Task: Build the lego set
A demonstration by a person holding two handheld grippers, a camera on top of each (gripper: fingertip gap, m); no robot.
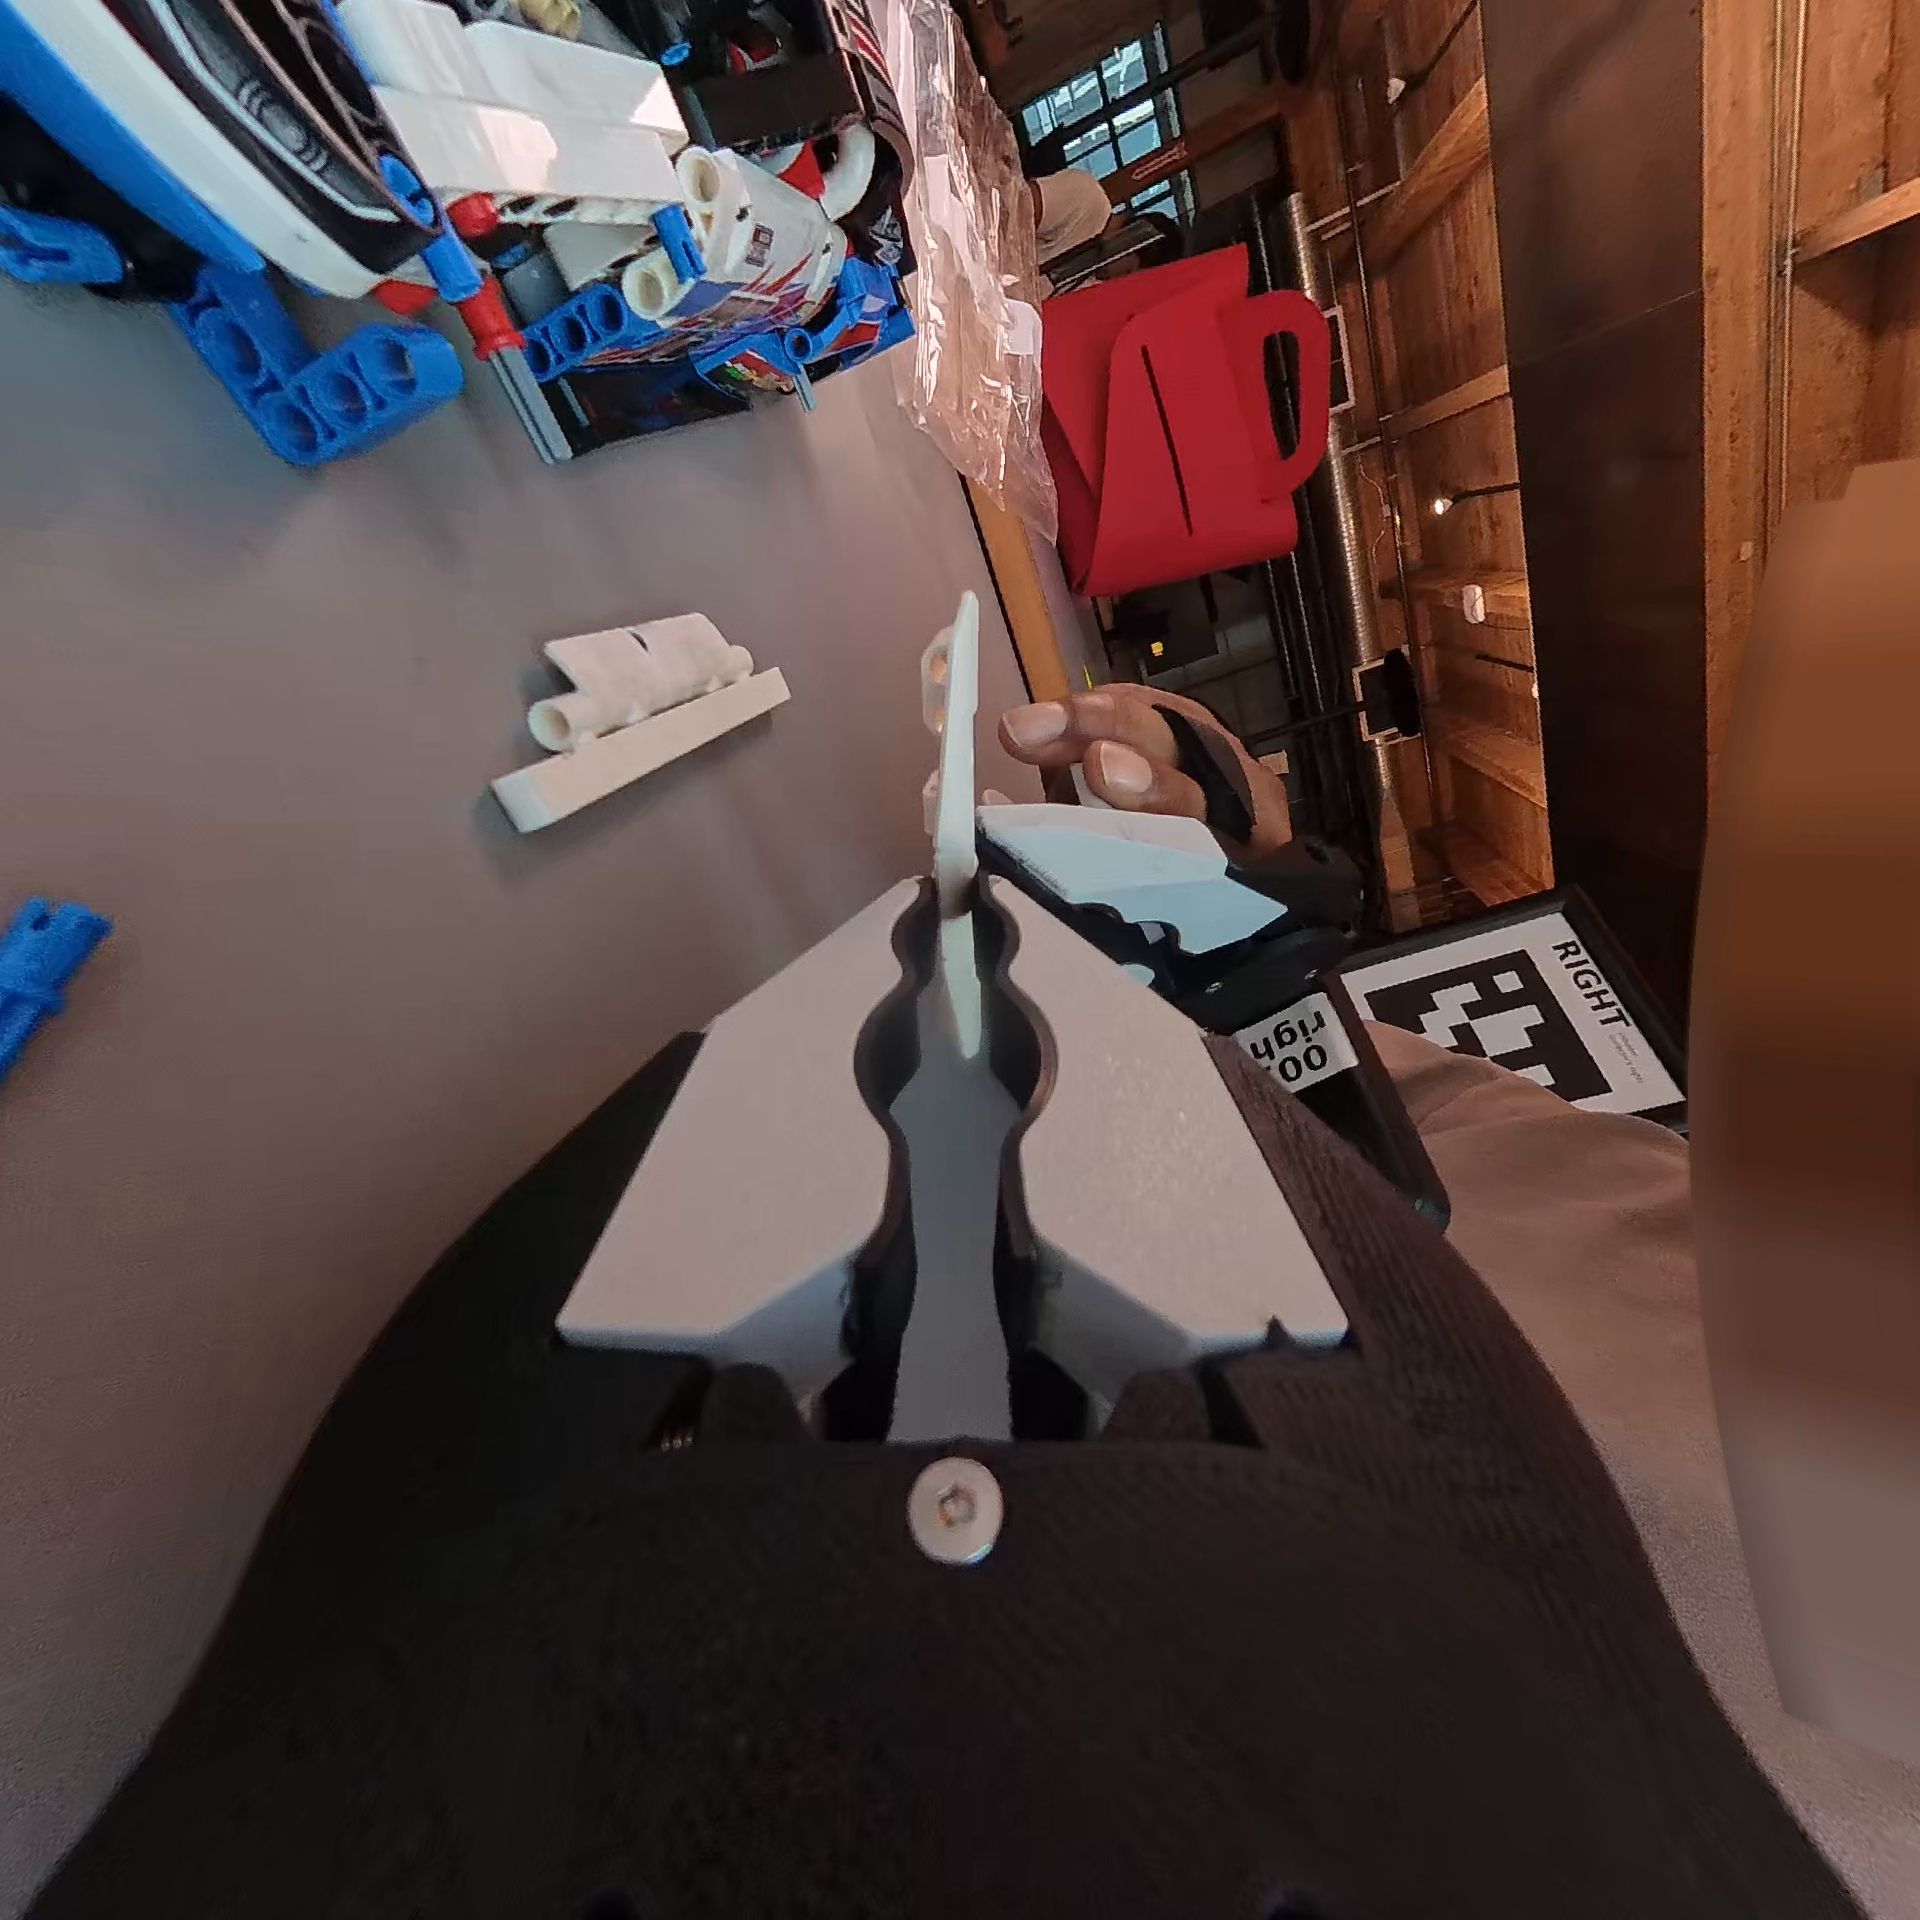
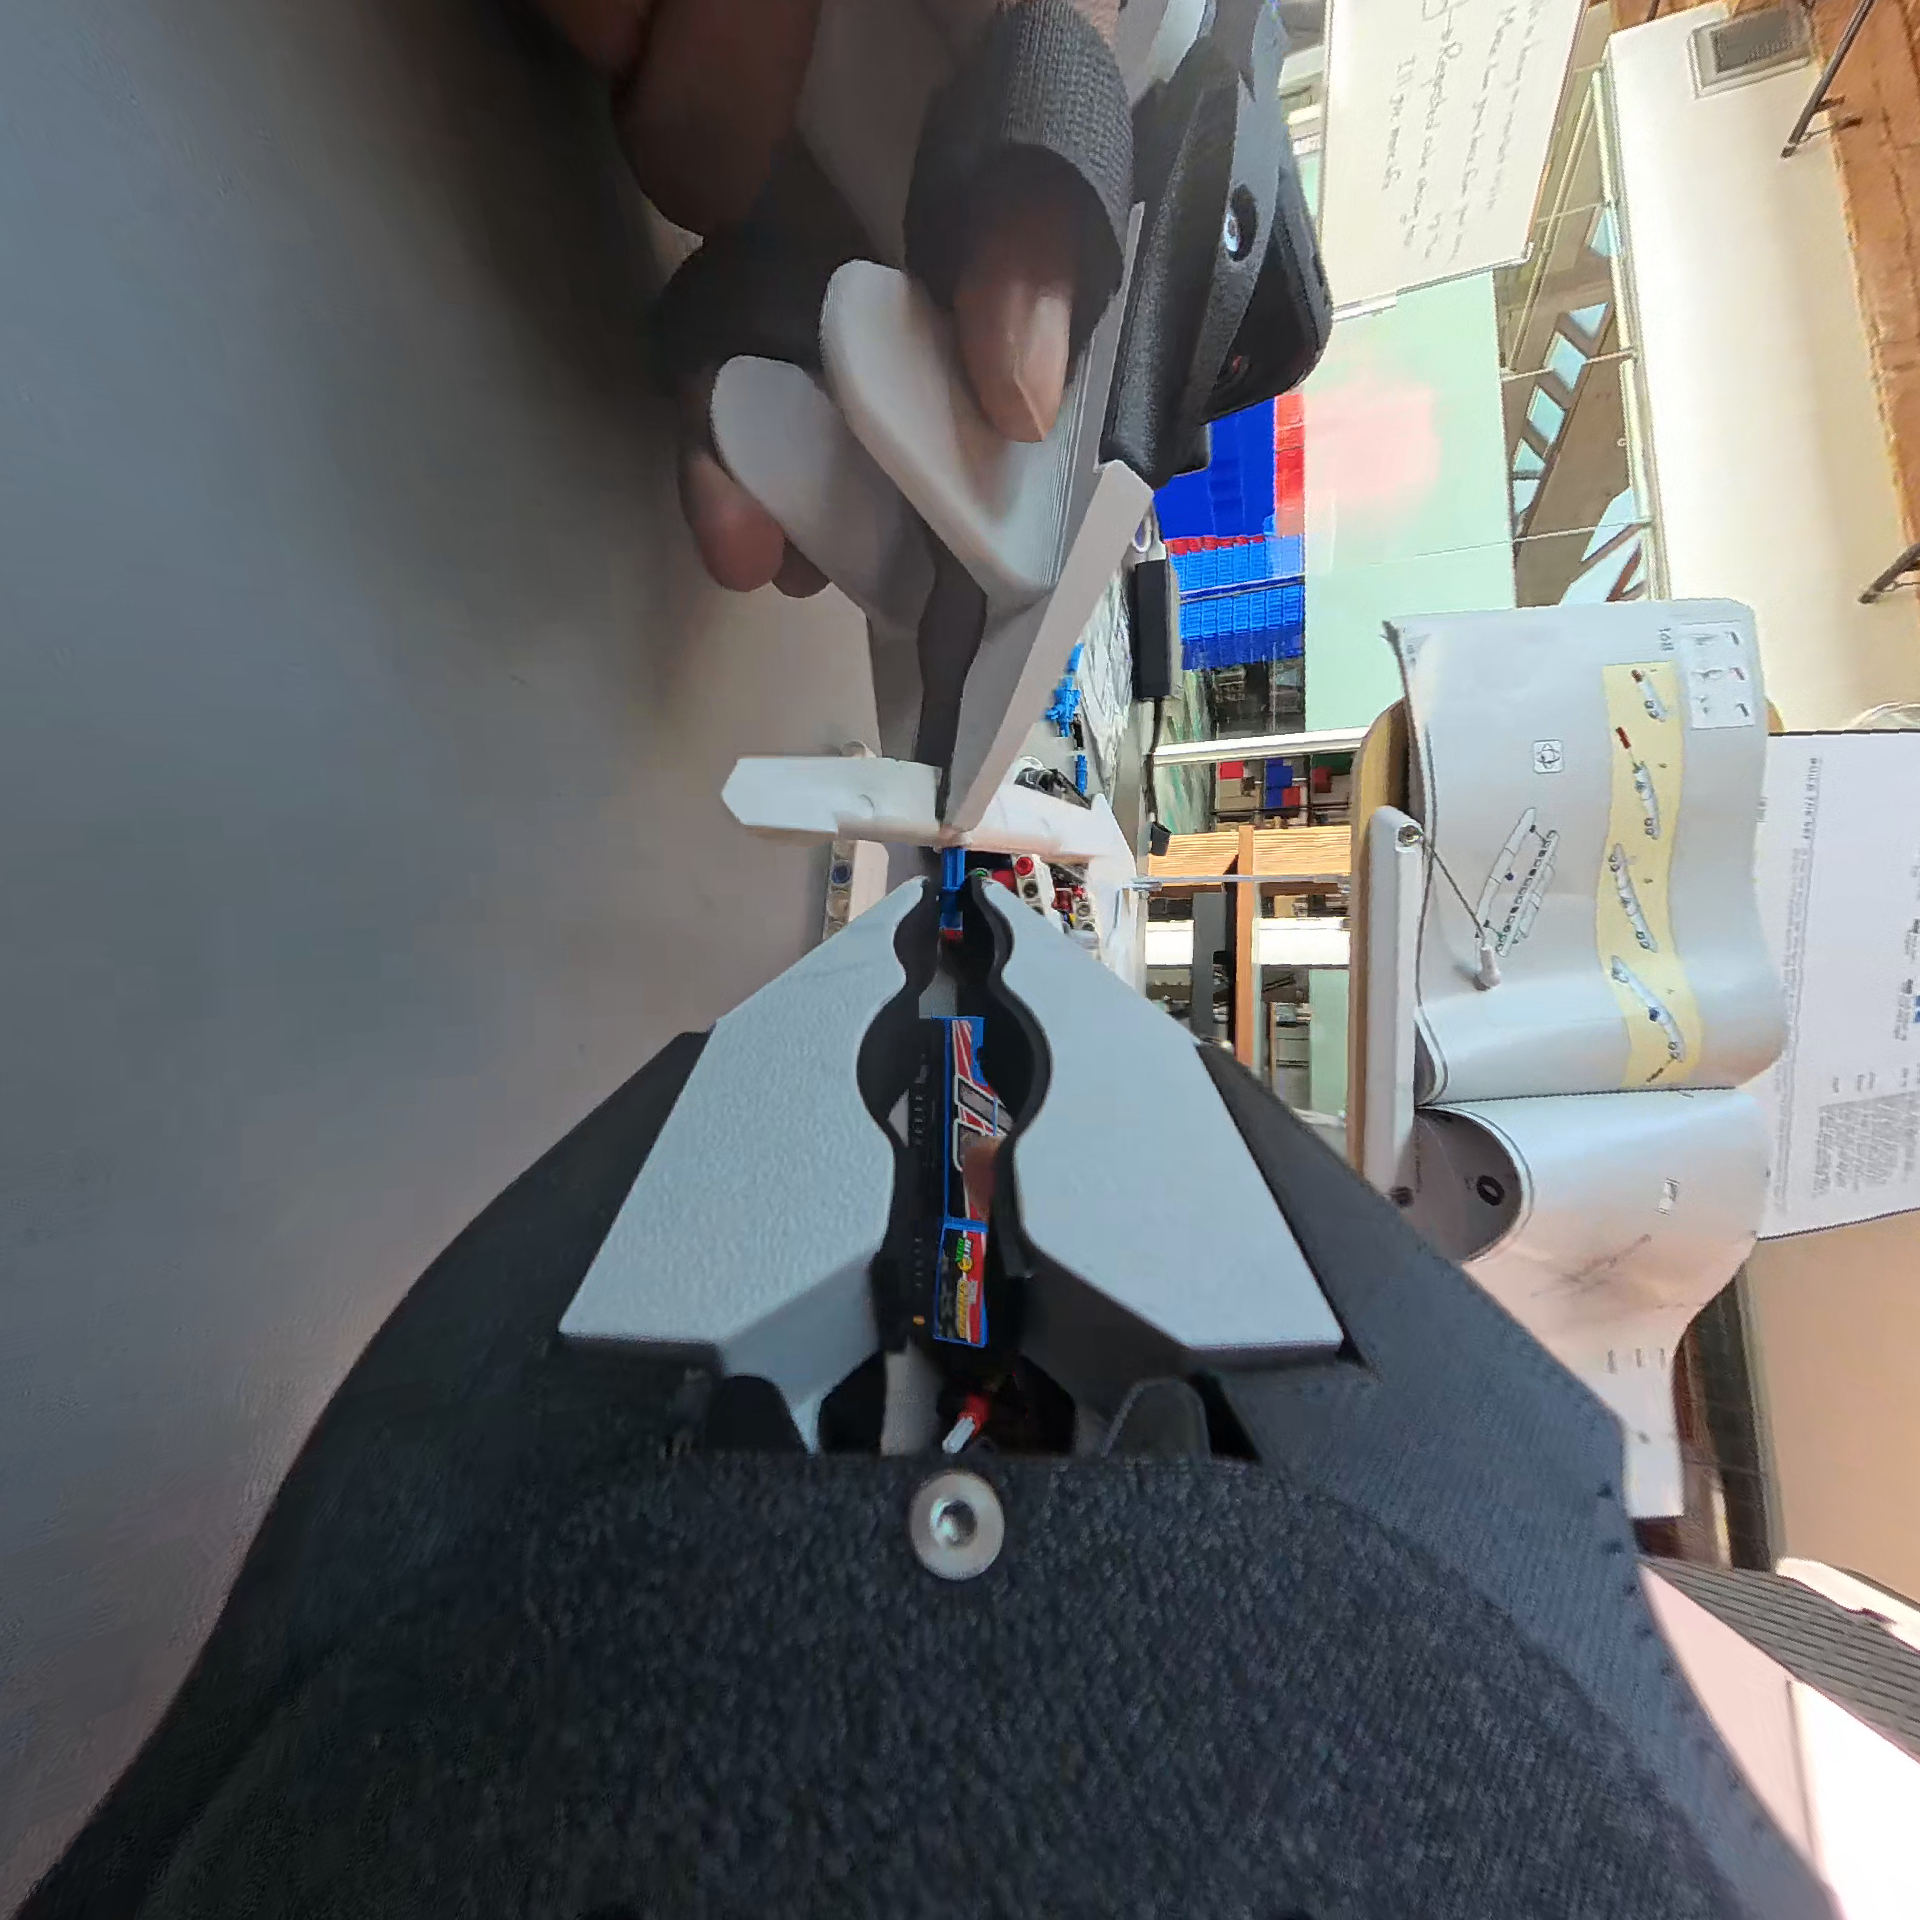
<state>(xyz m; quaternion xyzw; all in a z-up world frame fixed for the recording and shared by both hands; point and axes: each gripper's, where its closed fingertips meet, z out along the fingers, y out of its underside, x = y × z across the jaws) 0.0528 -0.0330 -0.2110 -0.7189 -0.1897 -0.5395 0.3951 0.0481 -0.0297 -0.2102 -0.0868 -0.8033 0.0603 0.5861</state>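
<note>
My left gripper (image 1: 956,891) is shut on a flat white lego panel (image 1: 958,748), held on edge above the grey table. My right gripper (image 2: 954,883) is shut on a small blue pin (image 2: 950,896), and its tip meets the white panel (image 2: 831,805) just beside the left gripper's tips (image 2: 951,819). In the left wrist view the right gripper (image 1: 997,831) comes in from the right against the panel. The part-built blue, white and red lego car (image 1: 468,208) stands at the far side of the table. It also shows through the right jaws' gap (image 2: 966,1164).
A white lego subassembly (image 1: 634,717) lies on the table (image 1: 312,1039) and a loose blue piece (image 1: 42,966) at the left edge. A clear plastic bag (image 1: 966,260) lies by the car. An open instruction booklet (image 2: 1590,862) stands on a holder at the right. The grippers are tip to tip, or close to it.
</note>
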